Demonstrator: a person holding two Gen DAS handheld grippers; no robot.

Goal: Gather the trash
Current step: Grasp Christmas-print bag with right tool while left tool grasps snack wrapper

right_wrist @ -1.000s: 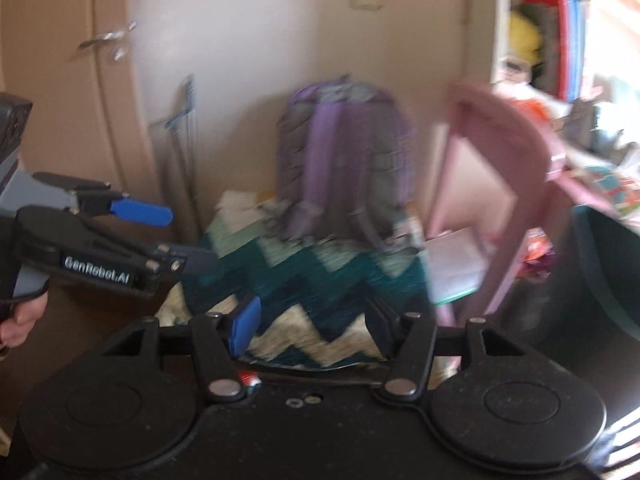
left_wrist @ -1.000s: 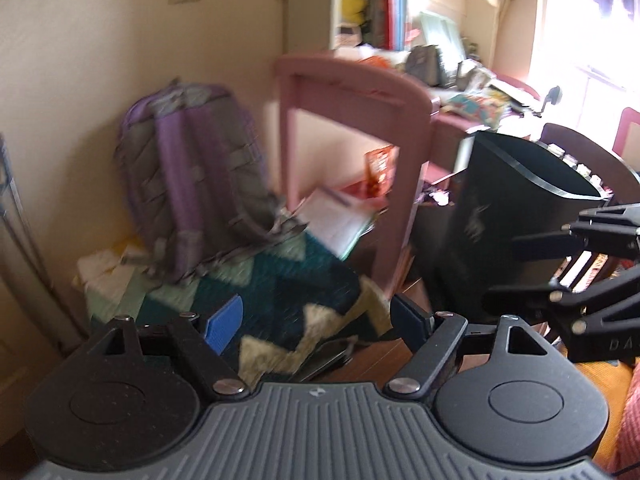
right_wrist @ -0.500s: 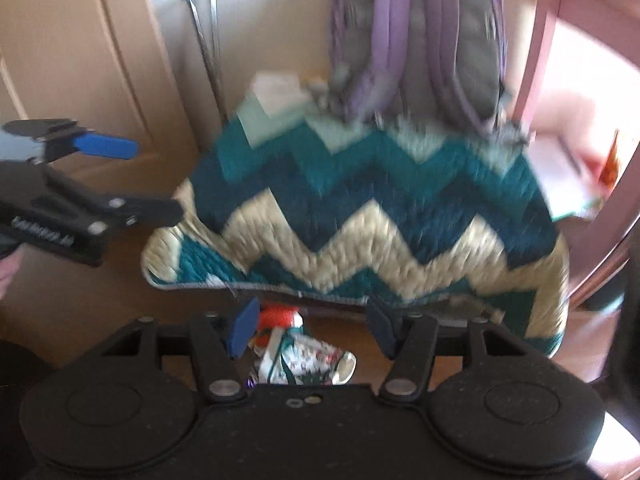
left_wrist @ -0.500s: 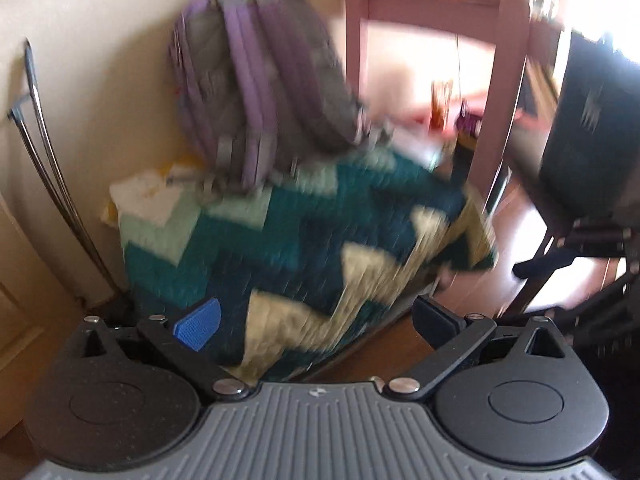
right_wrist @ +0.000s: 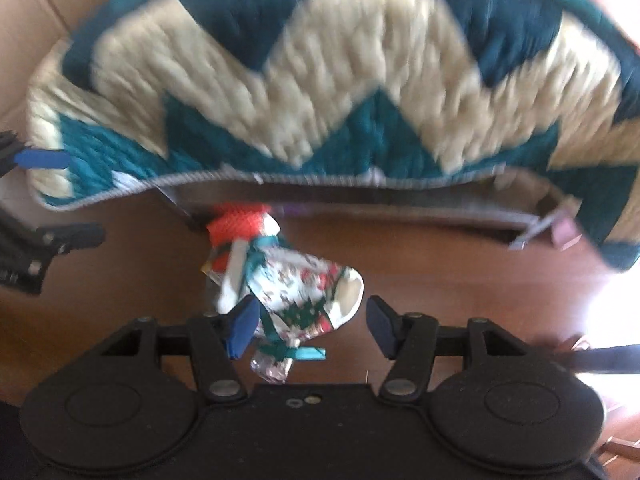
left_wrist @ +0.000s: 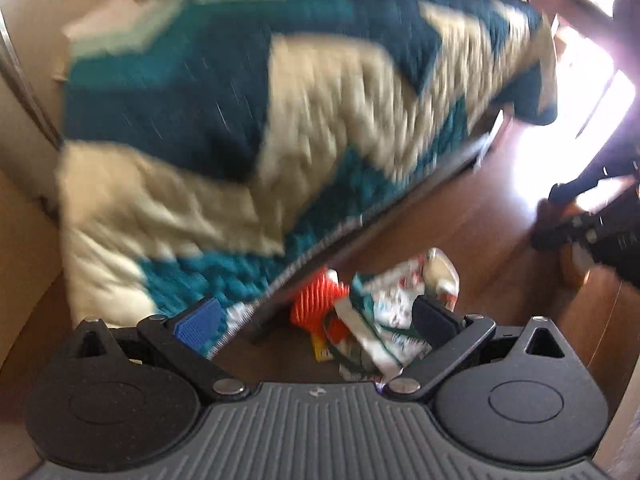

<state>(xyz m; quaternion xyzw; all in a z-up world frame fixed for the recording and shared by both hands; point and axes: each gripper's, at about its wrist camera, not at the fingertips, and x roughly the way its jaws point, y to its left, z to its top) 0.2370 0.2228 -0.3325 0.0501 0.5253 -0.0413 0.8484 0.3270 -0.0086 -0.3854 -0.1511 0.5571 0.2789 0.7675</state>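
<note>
- The left gripper (left_wrist: pixel 316 318) points steeply down at the wooden floor (left_wrist: pixel 460 236), its jaws spread as wide as they go, with nothing pressed between the pads.
- Between and just ahead of its fingers lies a heap of trash: a crumpled patterned wrapper (left_wrist: pixel 384 300) in white, green and red, and beside it, toward the blue-padded finger, a ribbed orange piece (left_wrist: pixel 316 300). Motion blur hides what the orange piece is.
- A yellow scrap pokes out under the wrapper; it is too small and covered to name.
- The right gripper (right_wrist: pixel 308 326) also aims down, its jaws partly apart and clamped on nothing. The same wrapper (right_wrist: pixel 304 288) sits just ahead of and between its fingertips, its near end overlapped by the blue-padded finger; whether that finger touches it cannot be told.
- In the right wrist view the orange piece (right_wrist: pixel 238 224) lies beyond the wrapper, against the lower edge of the furniture, and partly tucked under it.
- A quilted blanket (left_wrist: pixel 248 120) with teal, navy and cream zigzags hangs beyond the trash, filling the upper part of both views and heavily smeared; what it covers stays hidden apart from a dark edge below its hem.
- At the far right edge of the left wrist view the right gripper shows only as dark, blurred linkages, washed out by glare on the floor.
</note>
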